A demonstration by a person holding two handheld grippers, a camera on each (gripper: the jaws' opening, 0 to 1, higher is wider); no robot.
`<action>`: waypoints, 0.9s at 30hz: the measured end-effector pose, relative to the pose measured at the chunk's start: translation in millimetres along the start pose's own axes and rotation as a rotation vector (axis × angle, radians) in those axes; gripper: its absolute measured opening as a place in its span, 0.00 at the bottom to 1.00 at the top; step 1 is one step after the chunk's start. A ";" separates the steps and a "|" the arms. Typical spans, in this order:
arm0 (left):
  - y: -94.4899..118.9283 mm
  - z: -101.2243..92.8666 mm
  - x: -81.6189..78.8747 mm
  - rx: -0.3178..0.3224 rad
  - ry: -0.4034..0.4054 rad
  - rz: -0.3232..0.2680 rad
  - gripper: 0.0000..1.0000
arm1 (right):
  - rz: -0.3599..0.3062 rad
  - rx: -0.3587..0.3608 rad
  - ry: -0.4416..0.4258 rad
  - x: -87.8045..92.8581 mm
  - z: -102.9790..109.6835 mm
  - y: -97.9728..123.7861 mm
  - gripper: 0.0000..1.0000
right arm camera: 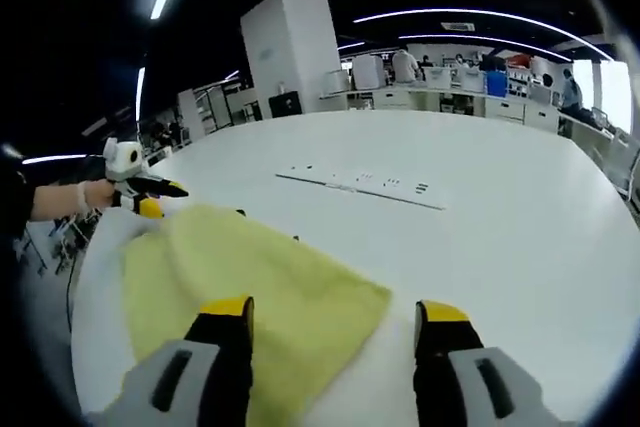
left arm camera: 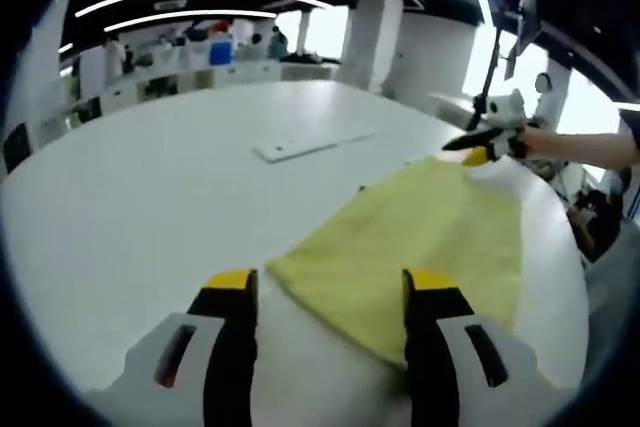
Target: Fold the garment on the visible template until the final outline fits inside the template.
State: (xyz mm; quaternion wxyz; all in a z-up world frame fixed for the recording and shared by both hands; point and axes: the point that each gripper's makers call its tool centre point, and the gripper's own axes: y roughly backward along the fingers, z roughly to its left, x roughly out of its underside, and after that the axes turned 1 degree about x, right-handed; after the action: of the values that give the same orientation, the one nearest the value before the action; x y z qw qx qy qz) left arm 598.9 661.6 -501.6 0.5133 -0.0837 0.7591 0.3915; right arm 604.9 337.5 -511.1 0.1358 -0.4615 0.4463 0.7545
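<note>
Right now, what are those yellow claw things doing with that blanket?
A person holds a gripper in each hand and is working on a yellow garment spread on a big white table. The left gripper and right gripper sit at opposite ends of the cloth, jaws open. A flat white strip lies beyond it.

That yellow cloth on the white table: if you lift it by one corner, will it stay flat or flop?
The yellow cloth would probably flop: it lies limp, with soft rounded edges. It looks thin, so likely light. Pushed, it may bunch rather than slide whole across the smooth white table.
</note>
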 end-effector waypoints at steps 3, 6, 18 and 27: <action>5.8 0.7 -1.4 0.011 -0.008 -0.007 0.52 | 0.004 -0.011 -0.001 4.6 6.1 5.5 0.64; 13.2 -4.1 -6.0 0.016 -0.002 -0.020 0.52 | 0.009 -0.020 -0.003 9.5 12.6 10.7 0.63; 45.8 -25.3 11.5 0.013 0.001 -0.019 0.47 | -0.013 -0.032 -0.025 29.5 30.3 46.6 0.59; 64.3 -37.6 21.3 0.012 0.003 -0.014 0.46 | -0.039 -0.031 -0.062 45.1 42.6 76.2 0.56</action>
State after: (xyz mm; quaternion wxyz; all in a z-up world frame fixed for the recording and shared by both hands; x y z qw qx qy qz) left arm 528.4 685.5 -480.6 0.5155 -0.0864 0.7616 0.3831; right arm 509.2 319.1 -498.8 0.1572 -0.4489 0.4211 0.7723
